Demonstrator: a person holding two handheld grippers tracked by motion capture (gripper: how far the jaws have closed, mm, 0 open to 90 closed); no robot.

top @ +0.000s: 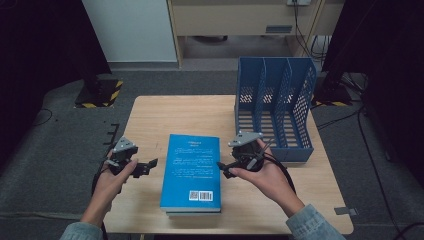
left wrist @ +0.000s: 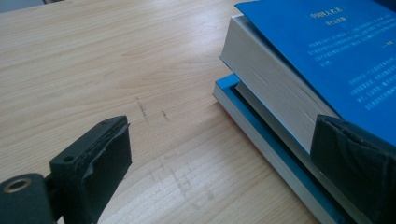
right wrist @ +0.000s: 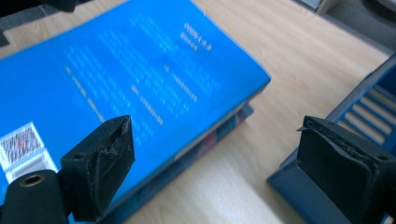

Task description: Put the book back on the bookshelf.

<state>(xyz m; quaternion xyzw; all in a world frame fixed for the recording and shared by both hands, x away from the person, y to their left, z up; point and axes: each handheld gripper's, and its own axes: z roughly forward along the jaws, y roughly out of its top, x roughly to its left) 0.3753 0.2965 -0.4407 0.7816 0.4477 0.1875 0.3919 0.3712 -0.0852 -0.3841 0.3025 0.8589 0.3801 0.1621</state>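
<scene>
A thick book with a bright blue cover (top: 192, 170) lies flat on a second, thinner book (top: 194, 213) at the middle of the wooden table (top: 165, 110). My left gripper (top: 148, 166) hovers just left of the stack, open, with nothing between its jaws. In the left gripper view the top book (left wrist: 327, 42) and the lower book (left wrist: 261, 126) lie ahead of the left gripper (left wrist: 219, 126), to the right. My right gripper (top: 223, 168) is at the stack's right edge, open and empty. In the right gripper view the right gripper (right wrist: 212, 123) hangs above the blue cover (right wrist: 140, 70).
A blue perforated file rack (top: 275, 107) with three slots stands at the table's back right, its corner (right wrist: 369, 107) close to my right jaw. Bare wood lies left of the books (left wrist: 116, 60). Grey carpet, cables and dark stands surround the table.
</scene>
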